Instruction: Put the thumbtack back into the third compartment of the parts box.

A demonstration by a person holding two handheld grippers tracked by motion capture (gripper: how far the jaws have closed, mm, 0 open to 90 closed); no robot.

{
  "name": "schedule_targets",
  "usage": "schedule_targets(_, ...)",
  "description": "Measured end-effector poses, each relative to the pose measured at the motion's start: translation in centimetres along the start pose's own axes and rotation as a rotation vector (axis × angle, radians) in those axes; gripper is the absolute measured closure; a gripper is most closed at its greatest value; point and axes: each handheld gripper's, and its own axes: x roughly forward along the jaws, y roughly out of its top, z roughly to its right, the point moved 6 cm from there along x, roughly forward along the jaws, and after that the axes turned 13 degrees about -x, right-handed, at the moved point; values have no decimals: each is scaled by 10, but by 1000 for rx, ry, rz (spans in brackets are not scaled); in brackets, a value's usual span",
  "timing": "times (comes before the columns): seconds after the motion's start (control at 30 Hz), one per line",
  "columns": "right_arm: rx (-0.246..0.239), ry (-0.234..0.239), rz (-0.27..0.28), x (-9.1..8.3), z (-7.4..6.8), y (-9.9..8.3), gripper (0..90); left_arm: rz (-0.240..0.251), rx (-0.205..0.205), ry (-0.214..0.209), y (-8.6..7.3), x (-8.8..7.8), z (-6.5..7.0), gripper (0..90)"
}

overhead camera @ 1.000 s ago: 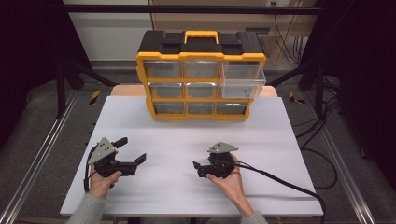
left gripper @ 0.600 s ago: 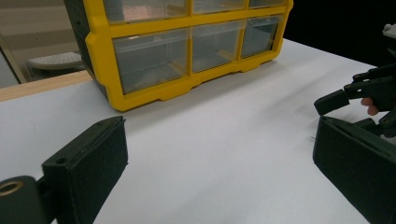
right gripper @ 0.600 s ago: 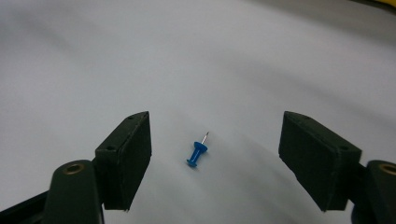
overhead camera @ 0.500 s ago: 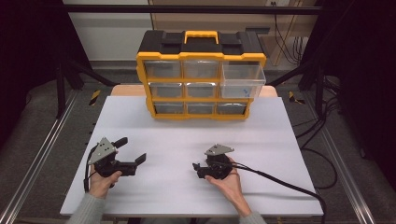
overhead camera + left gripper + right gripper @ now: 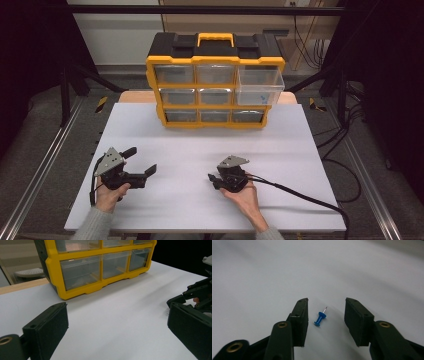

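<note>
Blue plastic pushpin [image 5: 320, 318], light and sharp-tipped, lies between the closing, not-yet-touching pads of the right gripper [image 5: 326, 320]; grasp its head.

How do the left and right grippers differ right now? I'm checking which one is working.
The right gripper has a blue push pin lying between its fingers; the left gripper has nothing but bare white table between its own. The right one's fingers have just been closing, without touching the pin, while the left's stand wide apart. Both are hand-held, low over the table, holding nothing.
</note>
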Motion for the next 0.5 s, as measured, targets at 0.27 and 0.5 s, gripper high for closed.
schedule_targets(0.27,13,15,-10,2,-1,-1,660,-2,1,0,0,0,0,26)
schedule_targets(0.5,32,16,-24,5,-2,-2,710,-2,1,-1,0,0,0,27)
